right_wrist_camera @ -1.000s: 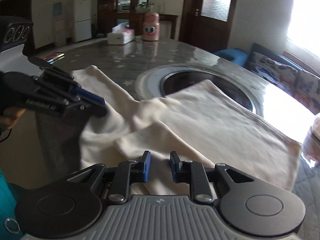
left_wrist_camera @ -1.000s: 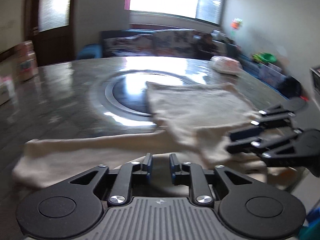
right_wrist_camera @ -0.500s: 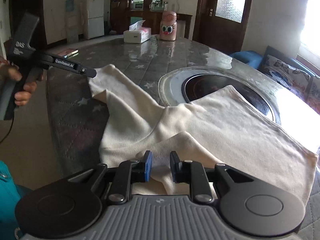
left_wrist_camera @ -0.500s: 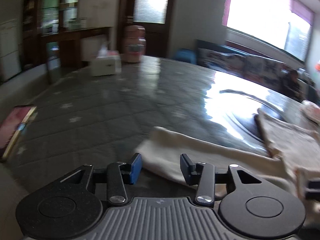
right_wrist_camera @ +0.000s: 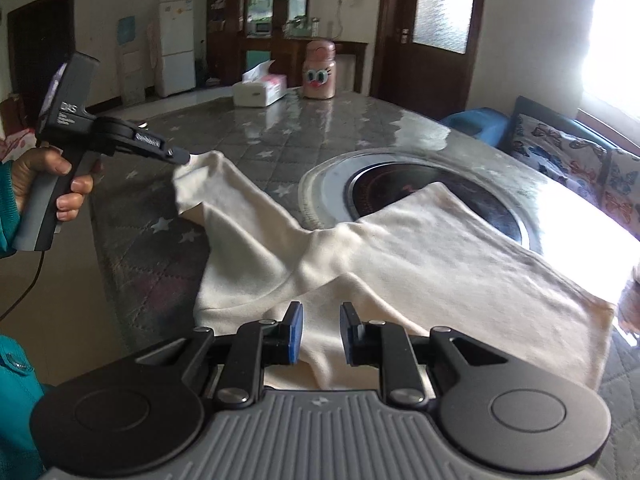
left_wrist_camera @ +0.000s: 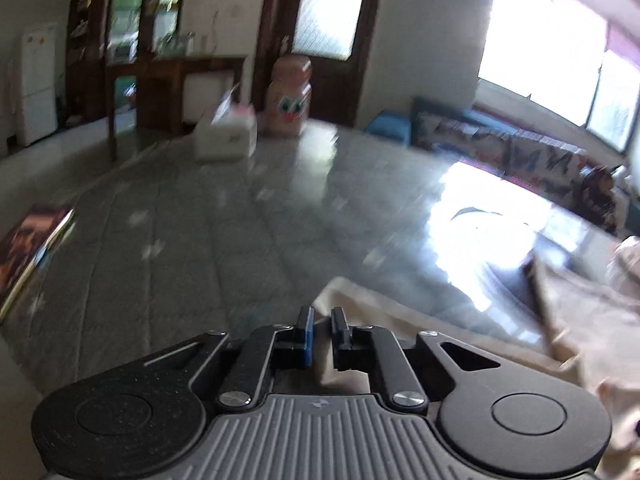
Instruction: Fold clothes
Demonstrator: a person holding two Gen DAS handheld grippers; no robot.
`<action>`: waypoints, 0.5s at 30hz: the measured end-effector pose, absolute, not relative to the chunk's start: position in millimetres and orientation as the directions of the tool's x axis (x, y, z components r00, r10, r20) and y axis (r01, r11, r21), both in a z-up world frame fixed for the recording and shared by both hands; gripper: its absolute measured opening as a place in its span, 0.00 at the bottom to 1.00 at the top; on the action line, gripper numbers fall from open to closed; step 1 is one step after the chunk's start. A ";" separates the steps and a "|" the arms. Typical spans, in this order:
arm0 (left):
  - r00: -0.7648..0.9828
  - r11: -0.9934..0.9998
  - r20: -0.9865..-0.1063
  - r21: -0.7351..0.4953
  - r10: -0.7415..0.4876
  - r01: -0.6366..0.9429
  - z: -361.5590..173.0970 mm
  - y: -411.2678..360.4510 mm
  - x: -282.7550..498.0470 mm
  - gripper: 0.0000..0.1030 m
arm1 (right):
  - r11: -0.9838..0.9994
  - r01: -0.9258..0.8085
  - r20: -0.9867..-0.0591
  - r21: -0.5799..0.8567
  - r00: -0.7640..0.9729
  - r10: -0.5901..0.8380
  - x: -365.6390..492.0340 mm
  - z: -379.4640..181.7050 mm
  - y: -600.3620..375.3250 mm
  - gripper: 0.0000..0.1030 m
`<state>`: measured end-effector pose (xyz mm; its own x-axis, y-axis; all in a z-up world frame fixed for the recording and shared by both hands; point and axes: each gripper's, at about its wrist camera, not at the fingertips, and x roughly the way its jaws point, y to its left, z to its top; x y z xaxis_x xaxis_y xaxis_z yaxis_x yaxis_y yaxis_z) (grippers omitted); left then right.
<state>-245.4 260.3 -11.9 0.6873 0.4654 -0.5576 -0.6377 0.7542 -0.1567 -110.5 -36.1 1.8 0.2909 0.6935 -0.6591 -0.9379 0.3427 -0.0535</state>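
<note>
A cream long-sleeved top lies spread on the grey quilted table, its body running from the near edge out to the right and partly covering the round black cooktop set into the table's middle. One sleeve stretches away to the left. The left gripper, held in a hand with a teal sleeve, has its fingers pinched on the cuff of that sleeve, lifting the cuff slightly off the table. In the left wrist view, which is blurred, the same fingers stand narrow with cream cloth between them. The right gripper hovers over the near part of the top, its blue-padded fingers a moderate way apart with nothing clamped between them; folded cloth lies just beyond them. At the far side of the table stand a white tissue box and, just right of it, a pink bottle with cartoon eyes. A magazine lies at the table's left edge in the left wrist view. A white fridge stands against the far wall.
</note>
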 end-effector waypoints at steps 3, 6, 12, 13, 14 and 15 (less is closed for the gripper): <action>0.761 0.805 -0.491 -0.183 0.423 -0.565 11.3 245.2 -236.4 0.07 | 0.382 -0.923 -0.644 -0.045 0.319 0.695 -105.0 6.6 -48.1 0.19; 0.836 0.867 -0.445 -0.217 0.321 -0.449 27.5 217.9 -223.2 0.07 | 0.434 -0.900 -0.630 -0.026 0.352 0.692 -97.5 10.5 -64.8 0.19; 0.930 0.946 -0.361 -0.269 0.077 -0.183 52.6 157.5 -197.2 0.07 | 0.536 -0.844 -0.609 0.003 0.423 0.671 -84.2 14.5 -101.2 0.19; 0.938 0.952 -0.345 -0.275 0.034 -0.136 56.8 147.4 -192.9 0.07 | 0.551 -0.835 -0.605 0.004 0.436 0.666 -82.4 14.9 -107.3 0.19; 0.944 0.956 -0.329 -0.281 -0.008 -0.089 61.0 137.4 -188.6 0.06 | 0.566 -0.825 -0.600 0.006 0.449 0.662 -80.7 15.3 -113.4 0.19; 0.948 0.958 -0.314 -0.285 -0.051 -0.042 65.1 127.3 -184.2 0.06 | 0.580 -0.814 -0.597 0.012 0.460 0.658 -78.8 15.0 -118.6 0.19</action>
<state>-184.2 127.3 65.1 0.9481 -0.0515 -0.3138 -0.0424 0.9576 -0.2851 -78.8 -118.6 15.0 0.4600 0.6577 -0.5966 -0.8143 0.5804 0.0119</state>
